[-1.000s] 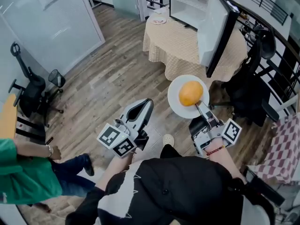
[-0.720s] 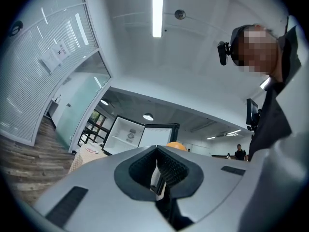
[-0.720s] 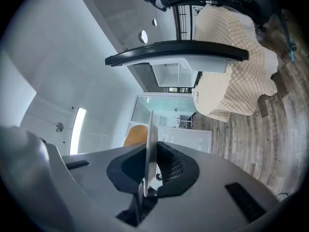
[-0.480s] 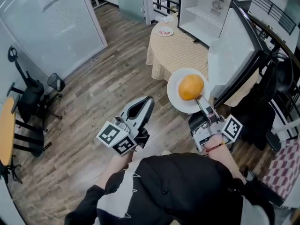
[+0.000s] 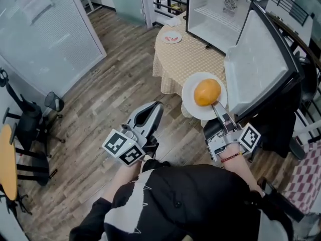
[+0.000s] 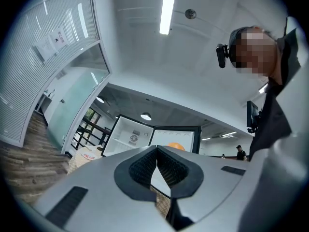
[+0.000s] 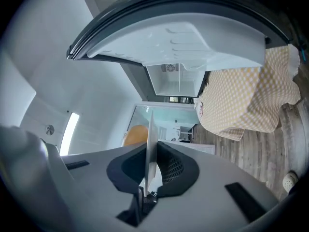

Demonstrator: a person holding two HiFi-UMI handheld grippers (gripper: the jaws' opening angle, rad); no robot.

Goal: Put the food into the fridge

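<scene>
An orange (image 5: 207, 92) lies on a white plate (image 5: 192, 100). My right gripper (image 5: 219, 112) is shut on the plate's near rim and holds it level in the air, just in front of the open fridge door (image 5: 258, 67). In the right gripper view the plate (image 7: 149, 124) stands edge-on between the pads, with the orange (image 7: 134, 135) to its left. The fridge (image 5: 216, 15) stands open on the table with the yellow checked cloth (image 5: 183, 59), its white inside bare. My left gripper (image 5: 157, 107) hangs lower left, shut (image 6: 157, 150) on nothing.
A small plate of food (image 5: 172, 37) sits on the table's far left. Office chairs (image 5: 30, 119) stand at the left by a glass partition (image 5: 45, 24). A chair with dark clothing (image 5: 283, 117) and a railing (image 5: 281, 6) close in the right side.
The view has drawn closer to the table and fridge, and the fridge door now lies right beside the plate. The person in green has left the view. Both grippers hold as before.
</scene>
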